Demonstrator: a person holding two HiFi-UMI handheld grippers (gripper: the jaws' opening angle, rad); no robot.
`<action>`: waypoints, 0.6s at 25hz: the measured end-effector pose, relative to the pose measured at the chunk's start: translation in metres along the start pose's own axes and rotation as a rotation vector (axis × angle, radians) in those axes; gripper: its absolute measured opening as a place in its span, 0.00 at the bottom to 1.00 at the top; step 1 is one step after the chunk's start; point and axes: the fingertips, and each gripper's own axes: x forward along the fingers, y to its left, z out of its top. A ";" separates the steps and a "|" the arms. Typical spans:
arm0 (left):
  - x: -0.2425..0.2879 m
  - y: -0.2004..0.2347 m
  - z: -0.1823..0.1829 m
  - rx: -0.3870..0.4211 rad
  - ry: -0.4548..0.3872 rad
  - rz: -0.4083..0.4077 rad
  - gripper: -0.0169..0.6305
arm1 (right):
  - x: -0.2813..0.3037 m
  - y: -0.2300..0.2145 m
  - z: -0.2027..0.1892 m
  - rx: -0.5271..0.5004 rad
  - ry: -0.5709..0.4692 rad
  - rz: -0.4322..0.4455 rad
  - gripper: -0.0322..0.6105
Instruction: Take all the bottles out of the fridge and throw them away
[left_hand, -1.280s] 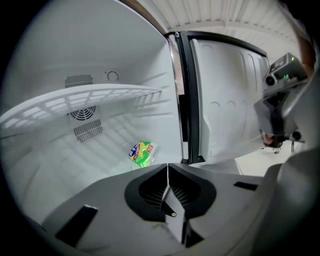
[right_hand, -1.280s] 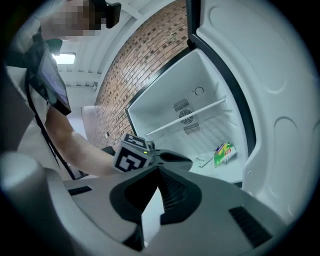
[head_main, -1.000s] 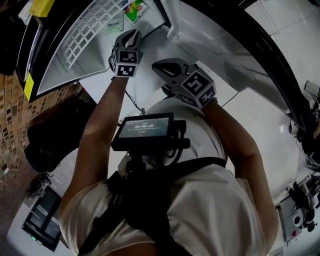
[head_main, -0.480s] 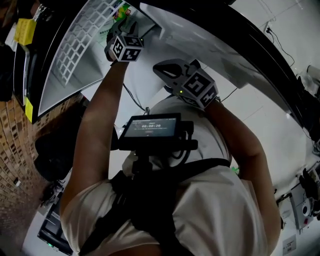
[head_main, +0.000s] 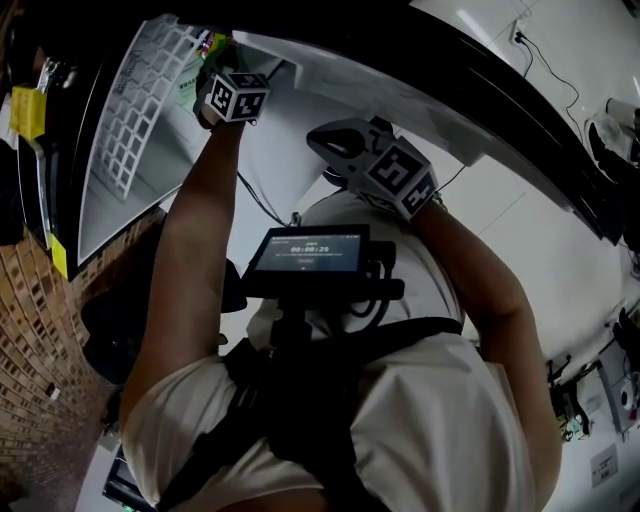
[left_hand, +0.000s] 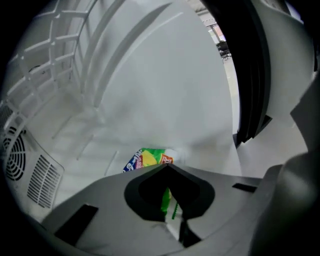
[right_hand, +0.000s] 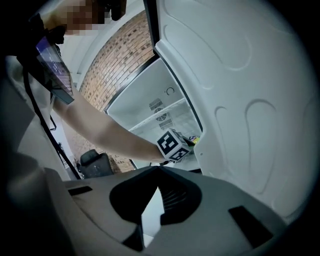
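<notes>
Green and yellow bottle (left_hand: 148, 159) lying on its side on the white fridge floor (left_hand: 170, 110). Right at it, left gripper (left_hand: 167, 167), just snapped shut, tips touching, a bit of green showing through the slit. Farther back, right gripper (right_hand: 158, 170), clenched too, nothing in it, beside the open fridge door (right_hand: 240, 100).

What we cannot see well
The left gripper (left_hand: 166, 169), its jaws just closed, covers most of the bottle (left_hand: 147, 159) behind it; only a green strip peeks through, and we cannot tell if it is pinched.
</notes>
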 end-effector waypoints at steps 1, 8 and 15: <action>-0.003 0.004 0.000 -0.016 -0.014 0.010 0.04 | 0.000 -0.001 0.000 0.001 -0.004 -0.002 0.06; -0.032 0.010 -0.005 -0.068 -0.042 0.015 0.04 | 0.004 -0.003 0.003 -0.009 -0.021 0.025 0.06; -0.024 0.034 -0.020 -0.394 -0.023 -0.007 0.41 | 0.005 0.011 -0.012 -0.022 0.037 0.075 0.06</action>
